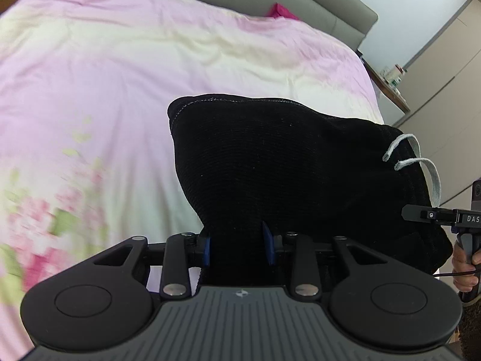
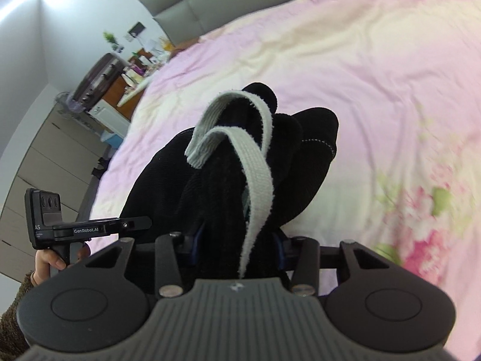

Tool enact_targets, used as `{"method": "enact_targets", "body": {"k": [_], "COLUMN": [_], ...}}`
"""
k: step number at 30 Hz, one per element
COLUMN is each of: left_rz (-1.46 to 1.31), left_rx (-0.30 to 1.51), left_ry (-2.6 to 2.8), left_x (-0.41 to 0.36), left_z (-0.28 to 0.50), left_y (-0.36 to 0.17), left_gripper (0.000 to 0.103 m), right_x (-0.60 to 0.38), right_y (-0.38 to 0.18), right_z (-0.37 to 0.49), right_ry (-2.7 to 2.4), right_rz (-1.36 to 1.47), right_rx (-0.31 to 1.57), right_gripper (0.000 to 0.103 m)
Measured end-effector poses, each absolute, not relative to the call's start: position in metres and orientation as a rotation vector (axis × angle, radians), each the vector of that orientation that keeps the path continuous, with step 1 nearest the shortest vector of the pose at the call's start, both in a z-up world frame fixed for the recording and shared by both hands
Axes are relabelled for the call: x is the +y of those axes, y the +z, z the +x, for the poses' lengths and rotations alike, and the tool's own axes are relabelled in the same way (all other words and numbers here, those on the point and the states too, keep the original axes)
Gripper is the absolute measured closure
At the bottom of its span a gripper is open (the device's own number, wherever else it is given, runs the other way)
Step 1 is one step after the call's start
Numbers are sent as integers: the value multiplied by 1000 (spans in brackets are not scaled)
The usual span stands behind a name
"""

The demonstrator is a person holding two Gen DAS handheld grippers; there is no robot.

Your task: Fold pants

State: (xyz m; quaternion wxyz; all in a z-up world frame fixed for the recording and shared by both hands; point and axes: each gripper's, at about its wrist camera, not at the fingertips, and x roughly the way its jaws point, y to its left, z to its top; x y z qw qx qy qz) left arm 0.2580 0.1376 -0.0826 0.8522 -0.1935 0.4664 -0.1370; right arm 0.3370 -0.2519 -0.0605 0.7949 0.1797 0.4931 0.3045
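Left wrist view: the black pants [image 1: 270, 162] are seen bunched and lifted above the pink floral bedspread [image 1: 105, 75], with a fold of the cloth pinched between the blue pads of the left gripper [image 1: 237, 246]. Two grey drawstring ends [image 1: 421, 162] are seen dangling at the right side of the cloth. At the frame's right edge the right gripper [image 1: 405, 212] is partly shown, gripped by a hand [image 1: 464, 266]. In the right wrist view, the waist part of the pants, from which the drawstring hangs, is clamped in the right gripper's pads [image 2: 279, 246]. A grey headboard [image 2: 192, 9] is visible behind the bed.
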Motion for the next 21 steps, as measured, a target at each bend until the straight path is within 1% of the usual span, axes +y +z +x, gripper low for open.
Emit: {"method": "enact_targets", "body": {"k": [5, 9, 12, 15, 21], "left_rz": [-348, -299, -285, -276, -316], "left_rx": [957, 981, 1005, 1040, 1076], "left_ry": [-206, -142, -102, -80, -90], "left_x": [200, 246, 272, 295, 328], "left_z": [258, 262, 270, 283, 312], "left_y": [-35, -21, -31, -52, -123], "left_gripper": [68, 68, 68, 68, 68], "right_x": [-184, -122, -78, -40, 10], "right_y": [-38, -39, -52, -75, -139], "right_z": [351, 364, 378, 392, 420], "right_ry": [747, 807, 839, 851, 829], "right_rz": [444, 511, 559, 584, 618], "right_rx": [1020, 1010, 1028, 1074, 1144], "right_gripper": [62, 62, 62, 62, 62]}}
